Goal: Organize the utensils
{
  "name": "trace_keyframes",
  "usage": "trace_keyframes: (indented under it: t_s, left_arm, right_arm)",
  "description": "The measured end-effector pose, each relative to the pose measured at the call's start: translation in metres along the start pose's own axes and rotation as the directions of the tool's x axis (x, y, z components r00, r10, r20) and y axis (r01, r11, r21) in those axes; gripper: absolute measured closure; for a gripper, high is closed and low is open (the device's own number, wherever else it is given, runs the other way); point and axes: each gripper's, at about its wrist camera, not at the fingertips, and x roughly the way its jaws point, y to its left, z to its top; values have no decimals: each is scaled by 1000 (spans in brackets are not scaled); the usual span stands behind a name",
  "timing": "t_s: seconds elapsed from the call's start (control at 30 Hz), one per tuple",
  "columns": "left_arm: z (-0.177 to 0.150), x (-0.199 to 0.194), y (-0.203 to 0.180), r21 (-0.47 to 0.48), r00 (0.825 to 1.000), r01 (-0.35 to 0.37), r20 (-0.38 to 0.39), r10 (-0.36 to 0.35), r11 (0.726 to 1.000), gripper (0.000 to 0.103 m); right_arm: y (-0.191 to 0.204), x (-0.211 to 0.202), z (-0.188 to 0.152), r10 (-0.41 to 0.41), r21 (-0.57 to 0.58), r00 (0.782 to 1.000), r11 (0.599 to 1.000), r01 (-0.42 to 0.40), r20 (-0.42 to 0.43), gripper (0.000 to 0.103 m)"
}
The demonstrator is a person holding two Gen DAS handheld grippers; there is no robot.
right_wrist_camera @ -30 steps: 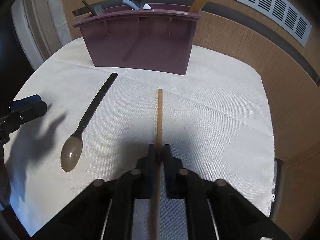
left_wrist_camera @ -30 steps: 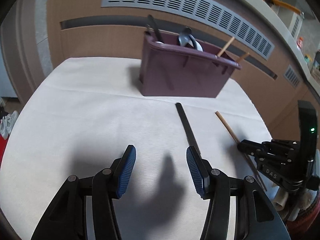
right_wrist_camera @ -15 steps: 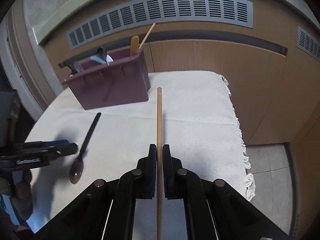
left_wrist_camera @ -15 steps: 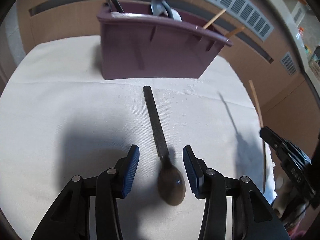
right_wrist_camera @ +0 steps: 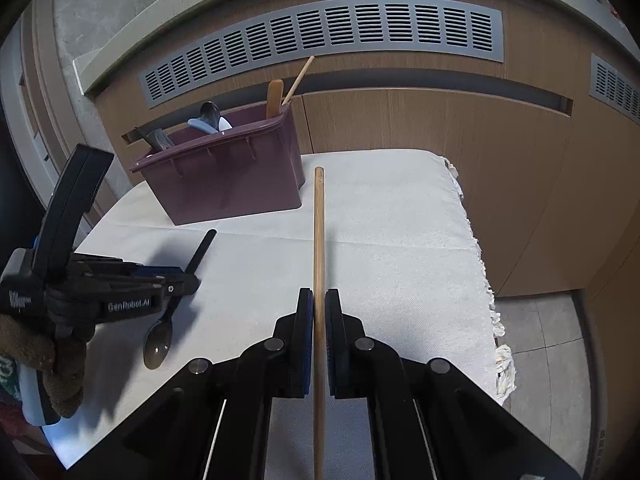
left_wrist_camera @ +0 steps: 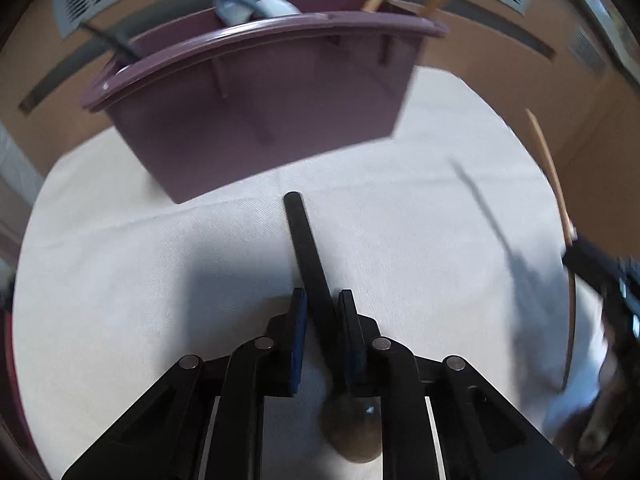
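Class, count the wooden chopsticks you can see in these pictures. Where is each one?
2. One chopstick is clamped in the right gripper; the second chopstick stands in the purple caddy. More may be hidden inside.

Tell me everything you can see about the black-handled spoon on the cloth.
The spoon has a long, flat black handle and a glossy brownish bowl. It lies flat on the white cloth, handle pointing toward the maroon utensil caddy. The left tongs straddle its handle near the bowl and are closing on it. Nothing else touches it.
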Motion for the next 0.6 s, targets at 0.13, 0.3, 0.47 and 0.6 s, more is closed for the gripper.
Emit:
trace_keyframes:
  t_s: [0.13, 0.3, 0.47, 0.6]
  left_arm:
    - [-20, -11, 3, 56, 1000, -11, -26, 13, 998, 89]
    - [-35, -20, 14, 59, 998, -26, -60, 29, 998, 88]
    - [-18, -10, 13, 49, 997, -38, -60, 41, 998, 88]
    - [5, 1, 11, 61, 997, -35, -67, 40, 997, 88]
  right_arm:
    - [-1, 4, -1, 0, 3, 1000, 1000, 0, -21, 98]
    - [2, 4, -2, 8, -1, 1000, 1000, -8, -25, 98]
    - [4, 5, -2, 18, -12, 999, 1000, -18, -32, 98]
    - [3, 7, -3, 17, -16, 999, 1000, -18, -43, 98]
